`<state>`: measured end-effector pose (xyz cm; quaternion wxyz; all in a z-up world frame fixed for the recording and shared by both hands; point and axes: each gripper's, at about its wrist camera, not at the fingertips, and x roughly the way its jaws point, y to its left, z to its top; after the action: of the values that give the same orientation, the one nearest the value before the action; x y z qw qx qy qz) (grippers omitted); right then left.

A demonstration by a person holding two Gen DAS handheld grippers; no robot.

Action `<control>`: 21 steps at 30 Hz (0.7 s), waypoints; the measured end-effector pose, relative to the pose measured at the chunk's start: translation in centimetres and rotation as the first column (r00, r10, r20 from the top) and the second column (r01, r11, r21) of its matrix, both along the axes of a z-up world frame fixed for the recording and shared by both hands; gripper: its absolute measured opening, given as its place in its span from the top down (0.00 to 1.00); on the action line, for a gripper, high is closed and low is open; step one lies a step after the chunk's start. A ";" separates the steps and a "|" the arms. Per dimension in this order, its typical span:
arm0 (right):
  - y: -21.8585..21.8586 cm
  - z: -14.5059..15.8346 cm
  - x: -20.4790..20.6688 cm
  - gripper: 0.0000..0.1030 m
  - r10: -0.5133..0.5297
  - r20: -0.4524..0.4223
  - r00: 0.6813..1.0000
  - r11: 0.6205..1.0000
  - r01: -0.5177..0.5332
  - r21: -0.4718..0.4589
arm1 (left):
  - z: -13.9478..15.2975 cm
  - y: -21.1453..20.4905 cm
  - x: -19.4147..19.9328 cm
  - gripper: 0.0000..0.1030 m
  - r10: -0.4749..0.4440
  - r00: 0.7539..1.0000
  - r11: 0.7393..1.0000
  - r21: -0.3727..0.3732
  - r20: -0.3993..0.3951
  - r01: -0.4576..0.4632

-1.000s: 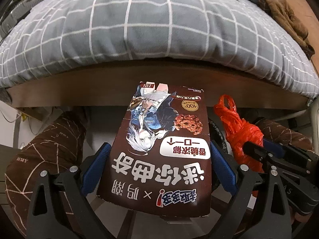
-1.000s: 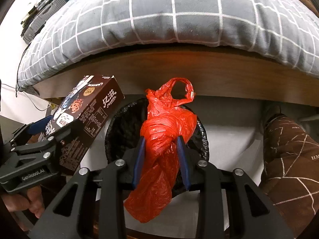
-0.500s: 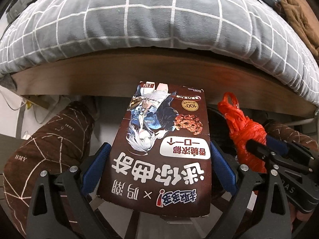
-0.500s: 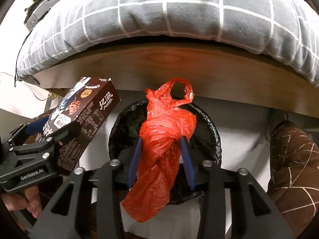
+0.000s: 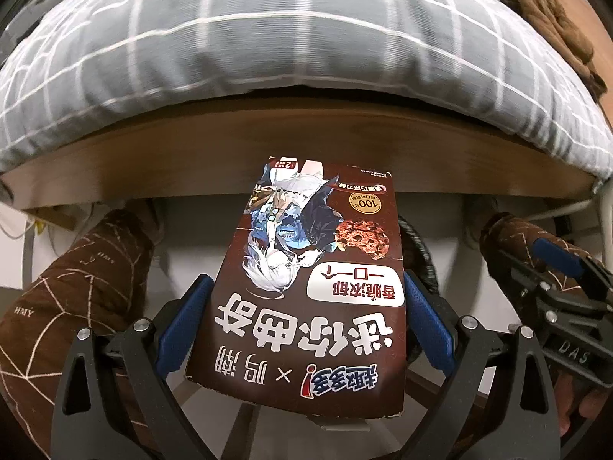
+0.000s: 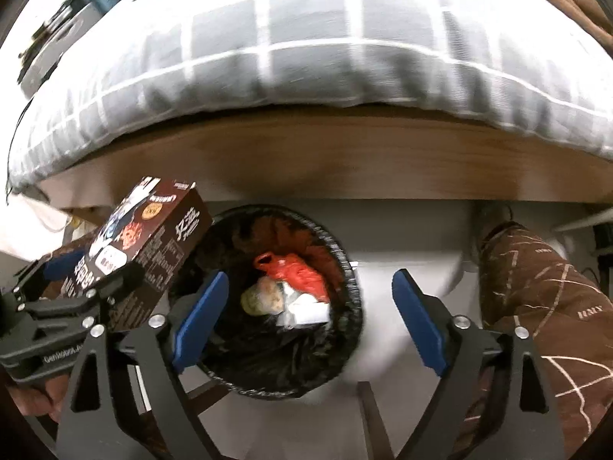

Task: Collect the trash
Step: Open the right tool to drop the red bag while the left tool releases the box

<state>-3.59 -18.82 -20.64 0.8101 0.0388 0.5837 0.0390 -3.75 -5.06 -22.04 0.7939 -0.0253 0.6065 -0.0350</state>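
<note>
1. Between the blue pads of the left gripper (image 5: 306,318) sits a brown cookie box (image 5: 306,287), clamped by its long sides; "100%" is readable on a gold seal, large Chinese lettering runs upside down, and its long axis points away toward the bed frame (image 5: 306,153).
2. Only the right wrist view looks into the black bin (image 6: 345,268): a red bag (image 6: 297,270) lies there among pale scraps.
3. That view also shows "GenRobot.AI" on the left gripper's body.
4. The right gripper (image 6: 310,318) is spreading wide above the bin, nothing between its pads.
</note>
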 end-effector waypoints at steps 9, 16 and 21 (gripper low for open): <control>-2.9 1.1 -0.1 0.12 -0.082 0.041 0.996 0.997 0.082 0.001 | -0.1 -1.9 -0.4 0.08 -0.050 0.998 0.999 -0.012 0.025 0.051; -2.5 1.4 -0.1 0.12 -0.067 0.060 0.996 0.998 0.067 -0.001 | 0.7 -1.1 -1.0 0.06 -0.042 0.997 0.999 0.007 0.059 0.042; -2.0 2.6 -0.1 0.11 -0.044 0.095 0.994 0.999 0.046 -0.020 | 1.6 -0.6 -0.8 0.06 -0.031 0.997 1.000 0.005 0.074 0.031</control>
<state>-3.69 -20.80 -18.07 0.8379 0.0411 0.5441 0.0160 -4.59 -5.66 -20.42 0.8154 -0.0130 0.5769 -0.0470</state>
